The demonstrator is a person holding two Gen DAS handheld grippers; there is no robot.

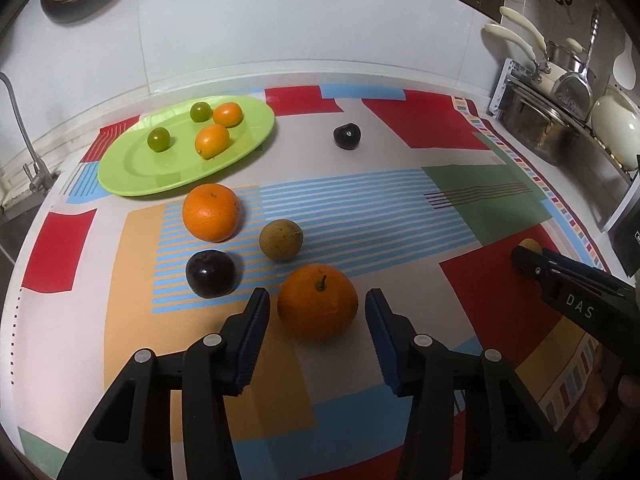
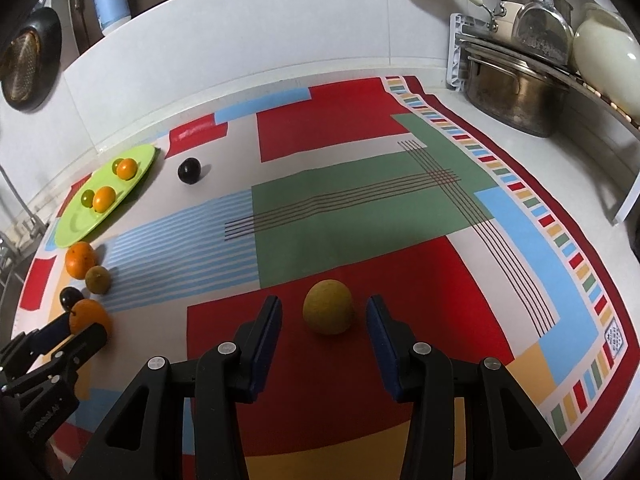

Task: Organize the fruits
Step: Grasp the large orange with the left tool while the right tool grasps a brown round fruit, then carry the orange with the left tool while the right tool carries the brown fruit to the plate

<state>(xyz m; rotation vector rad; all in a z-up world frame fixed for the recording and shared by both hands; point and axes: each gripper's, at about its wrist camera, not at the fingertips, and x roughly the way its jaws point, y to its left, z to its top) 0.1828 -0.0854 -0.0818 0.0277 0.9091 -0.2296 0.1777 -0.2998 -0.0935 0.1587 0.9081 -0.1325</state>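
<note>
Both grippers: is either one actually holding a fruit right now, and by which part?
Nothing is held. The left gripper stands open around the stemmed orange, the right gripper open around the round yellow-green fruit; gaps show on both sides of each.

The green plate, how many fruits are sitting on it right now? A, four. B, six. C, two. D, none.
A: the green plate holds two small green fruits and two small oranges, four in all; the larger fruits lie off it on the cloth.
</note>
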